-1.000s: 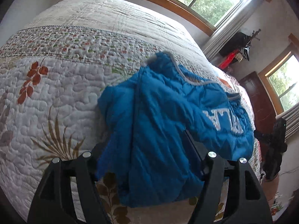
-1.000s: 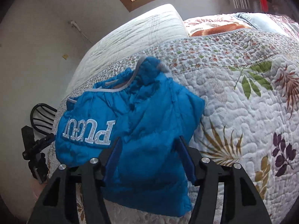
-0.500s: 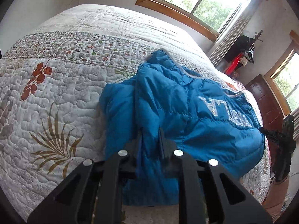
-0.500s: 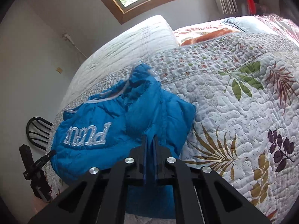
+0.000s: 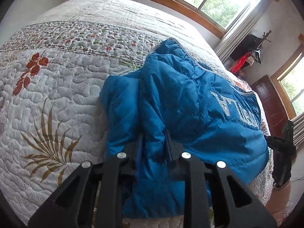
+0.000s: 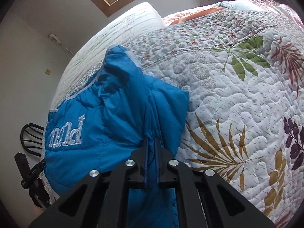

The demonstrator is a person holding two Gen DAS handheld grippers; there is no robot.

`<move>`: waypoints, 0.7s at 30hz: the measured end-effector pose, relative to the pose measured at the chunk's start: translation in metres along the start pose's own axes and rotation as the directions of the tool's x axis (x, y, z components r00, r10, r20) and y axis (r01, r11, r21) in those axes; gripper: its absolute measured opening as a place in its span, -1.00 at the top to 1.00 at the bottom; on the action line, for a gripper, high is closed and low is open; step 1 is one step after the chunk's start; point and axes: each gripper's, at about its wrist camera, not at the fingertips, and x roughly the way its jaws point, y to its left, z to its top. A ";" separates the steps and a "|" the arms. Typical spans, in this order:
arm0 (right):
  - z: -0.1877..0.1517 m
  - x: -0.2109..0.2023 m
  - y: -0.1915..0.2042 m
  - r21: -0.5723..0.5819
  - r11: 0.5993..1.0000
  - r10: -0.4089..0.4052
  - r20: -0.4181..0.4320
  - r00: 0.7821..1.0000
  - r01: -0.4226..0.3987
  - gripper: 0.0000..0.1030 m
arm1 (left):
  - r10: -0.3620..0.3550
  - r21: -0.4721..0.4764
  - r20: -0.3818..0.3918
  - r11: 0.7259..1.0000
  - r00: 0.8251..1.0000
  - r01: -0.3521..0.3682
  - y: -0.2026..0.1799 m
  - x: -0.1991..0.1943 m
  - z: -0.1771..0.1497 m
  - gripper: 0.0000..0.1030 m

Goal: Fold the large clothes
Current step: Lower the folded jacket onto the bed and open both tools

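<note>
1. Gripping a thick fold of the blue puffer jacket [image 5: 190, 102], my left gripper [image 5: 153, 144] angles steeply down toward the bed; its jaws have just been easing apart a little, yet the padded cloth between them is pinched by both pads.
2. My right gripper [image 6: 151, 146] also tilts steeply downward, its jaws clamped nearly together on a thin ridge of the same jacket [image 6: 114, 114], with a narrow strip of blue cloth running back between the fingers [image 6: 141, 153].
3. In both wrist views the black finger frames fill the lower edge, and the cloth bunches into creases where the tips bite.
4. The jacket lies on the quilted floral bedspread [image 5: 57, 98], near the bed's edge closest to me, with its lower part hanging down past my fingers.
5. Its silver embroidered lettering [image 5: 237, 110] faces up, to the right of my left gripper; in the right wrist view the lettering [image 6: 66, 133] sits to the left of the clamp.
6. A grey-trimmed edge of the jacket peaks at its far end, resting on the band of small flowers [image 6: 180, 38].
7. A wood-framed window [image 5: 205, 1] stands beyond the bed, and a black chair [image 6: 30, 136] stands beside it.
</note>
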 end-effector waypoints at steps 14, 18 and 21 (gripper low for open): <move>-0.024 -0.077 0.069 -0.158 0.985 -0.032 0.195 0.980 0.064 0.65 | 0.132 0.080 0.202 0.985 0.970 -0.150 -0.056 -0.069 -0.015 0.50; -0.050 -0.052 0.129 -0.270 0.962 0.066 0.121 0.990 -0.031 0.65 | -0.004 0.148 0.163 0.989 0.987 -0.020 -0.113 -0.062 -0.027 0.50; -0.072 -0.026 0.164 -0.357 0.933 0.080 0.104 0.991 -0.037 0.66 | -0.003 0.217 0.124 0.976 0.992 -0.024 -0.153 -0.036 -0.045 0.49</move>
